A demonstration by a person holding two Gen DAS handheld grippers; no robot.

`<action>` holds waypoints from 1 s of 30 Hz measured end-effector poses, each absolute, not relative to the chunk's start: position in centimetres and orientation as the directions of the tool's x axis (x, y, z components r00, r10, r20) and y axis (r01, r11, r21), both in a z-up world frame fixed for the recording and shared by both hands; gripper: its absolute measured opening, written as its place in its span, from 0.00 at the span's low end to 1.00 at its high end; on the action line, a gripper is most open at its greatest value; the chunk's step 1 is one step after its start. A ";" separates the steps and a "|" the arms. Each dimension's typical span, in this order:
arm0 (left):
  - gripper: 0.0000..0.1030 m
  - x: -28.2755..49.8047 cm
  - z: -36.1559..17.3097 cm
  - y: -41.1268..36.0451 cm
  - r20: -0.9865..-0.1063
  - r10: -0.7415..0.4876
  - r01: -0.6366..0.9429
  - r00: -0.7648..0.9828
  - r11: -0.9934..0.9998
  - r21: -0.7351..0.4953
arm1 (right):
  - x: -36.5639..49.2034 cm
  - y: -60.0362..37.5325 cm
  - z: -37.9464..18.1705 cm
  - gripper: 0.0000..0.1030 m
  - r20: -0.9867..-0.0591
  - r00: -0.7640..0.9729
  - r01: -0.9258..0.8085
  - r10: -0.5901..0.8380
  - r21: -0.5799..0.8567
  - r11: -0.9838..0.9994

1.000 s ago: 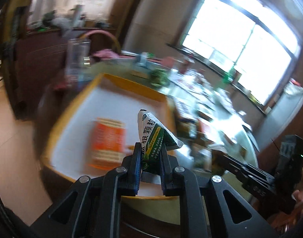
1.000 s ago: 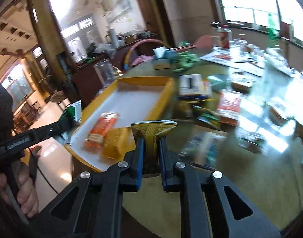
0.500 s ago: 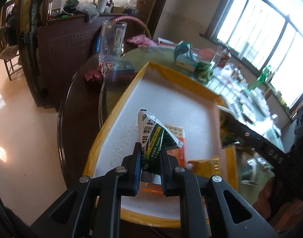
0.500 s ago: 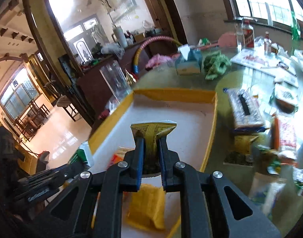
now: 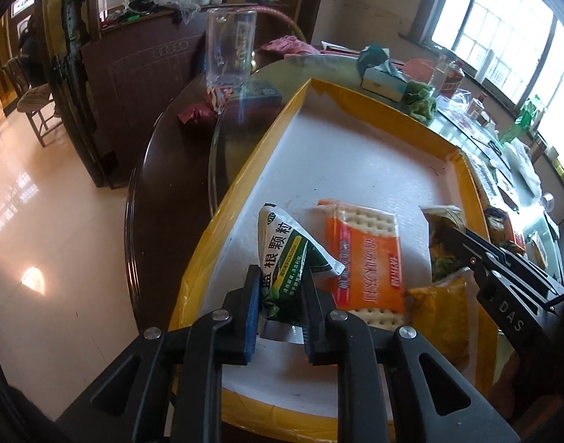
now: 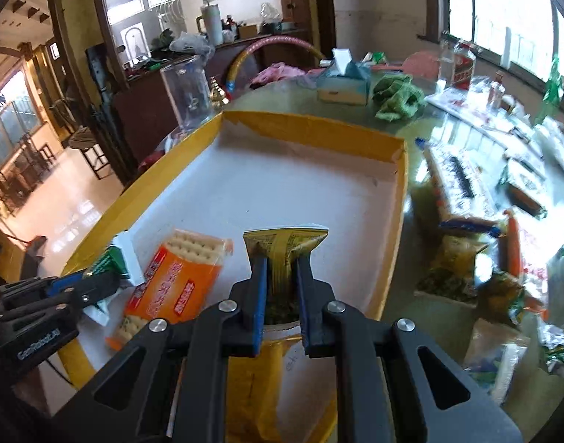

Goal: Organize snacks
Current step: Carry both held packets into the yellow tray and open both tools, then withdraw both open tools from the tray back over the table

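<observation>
Left wrist | left gripper (image 5: 280, 288) clamps green sachet (image 5: 287, 254), upright, seemingly just above tray (image 5: 355, 158) floor | right gripper (image 6: 280, 277) pinches yellow packet (image 6: 284, 245), upright, beside cracker pack (image 6: 174, 280)

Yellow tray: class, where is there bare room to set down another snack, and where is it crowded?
Free: the white floor of the tray between the far yellow wall and the orange cracker pack. Crowded: the near end, with both held packets, and the table to the right.

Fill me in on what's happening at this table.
Someone is sorting snacks into a yellow-rimmed tray. The left gripper is shut on a green and white packet, the right gripper on a yellow packet; both are held over the tray. An orange cracker pack already lies inside. More snacks remain on the table.
</observation>
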State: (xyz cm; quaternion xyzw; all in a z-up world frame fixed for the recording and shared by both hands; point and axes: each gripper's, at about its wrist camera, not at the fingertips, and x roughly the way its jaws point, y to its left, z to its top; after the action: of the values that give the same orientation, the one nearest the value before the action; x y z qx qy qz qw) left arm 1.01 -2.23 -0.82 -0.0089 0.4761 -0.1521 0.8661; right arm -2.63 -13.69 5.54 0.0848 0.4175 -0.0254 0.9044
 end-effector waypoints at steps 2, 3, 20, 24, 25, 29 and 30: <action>0.29 1.0 -0.9 -2.1 -0.824 -0.262 0.243 0.502 0.957 -0.156 | -2.6 -13.9 5.3 0.17 -0.765 0.644 0.130 0.015 0.129 0.983; 0.30 1.0 -0.9 -2.0 -0.823 -0.259 0.240 0.505 0.958 -0.155 | -2.6 -14.0 5.2 0.17 -0.768 0.641 0.135 0.012 0.128 0.982; 0.79 -4.5 4.8 -3.5 -0.685 -0.300 0.290 0.664 0.948 -0.133 | -6.7 -19.2 10.0 0.78 -0.561 0.826 0.209 0.059 0.401 0.892; 0.79 -6.4 6.0 -5.6 -0.649 -0.387 0.378 0.655 0.911 -0.161 | -8.8 -20.8 11.1 0.78 -0.532 0.840 0.175 0.101 0.443 0.879; 0.79 -6.9 6.2 -6.1 -0.639 -0.412 0.400 0.650 0.900 -0.175 | -9.6 -21.3 11.4 0.78 -0.529 0.844 0.173 0.093 0.433 0.885; 0.79 -8.4 6.1 -8.4 -0.634 -0.501 0.473 0.589 0.850 -0.232 | -14.0 -25.2 12.0 0.78 -0.512 0.851 0.159 0.122 0.471 0.868; 0.79 -8.8 6.1 -9.2 -0.636 -0.516 0.490 0.574 0.838 -0.238 | -14.9 -26.4 12.0 0.78 -0.512 0.850 0.162 0.128 0.484 0.860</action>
State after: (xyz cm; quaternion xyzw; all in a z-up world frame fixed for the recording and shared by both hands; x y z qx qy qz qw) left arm -8.78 -9.22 6.06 -0.0178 0.3641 -0.2837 0.8869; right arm -14.91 -26.41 12.05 0.2647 0.2741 -0.0091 0.9245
